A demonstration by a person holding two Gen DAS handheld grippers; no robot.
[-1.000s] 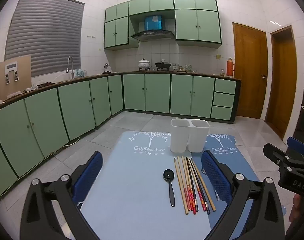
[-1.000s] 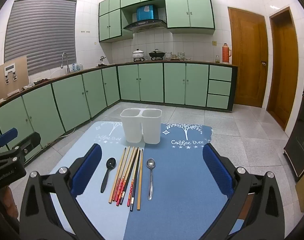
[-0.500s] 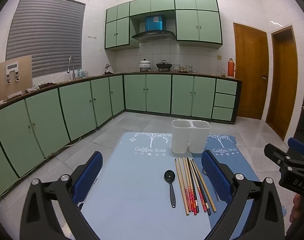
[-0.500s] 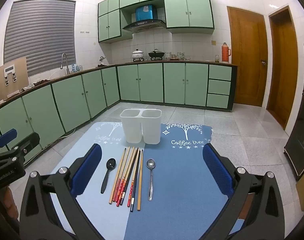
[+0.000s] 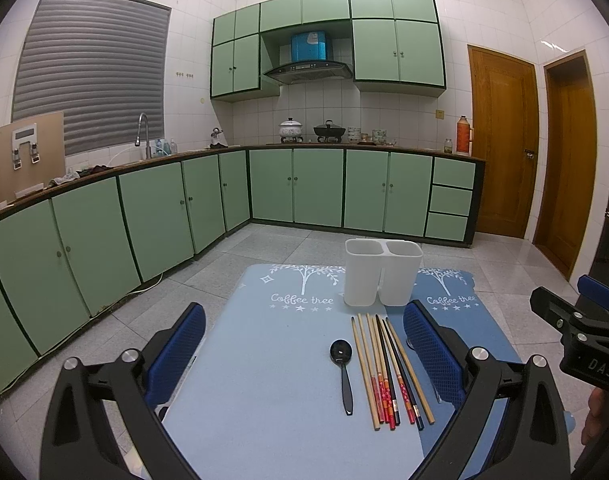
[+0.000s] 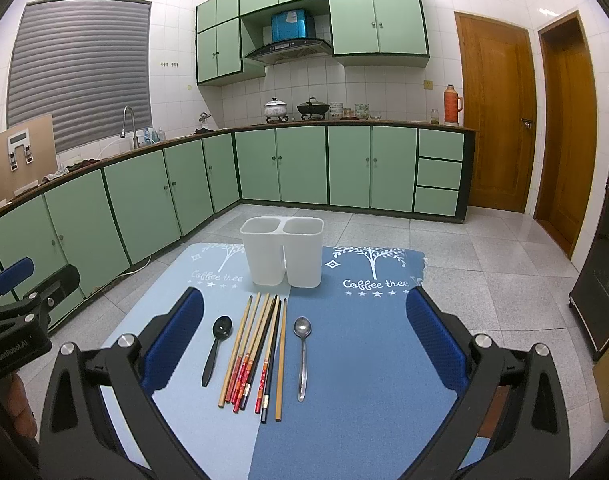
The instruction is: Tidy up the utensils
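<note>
Nothing has moved: both hand-held grippers hover, jaws apart.
Ahead of the right hand-held gripper (image 6: 304,336) lie chopsticks (image 6: 256,354) (spoons flanking); left hand-held gripper (image 5: 304,344) holds nothing.

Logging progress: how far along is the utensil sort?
Nothing done: the white two-compartment holder looks empty. Nothing in hand: left gripper and right gripper are open. Left: black spoon, chopsticks, metal spoon on the mat.
</note>
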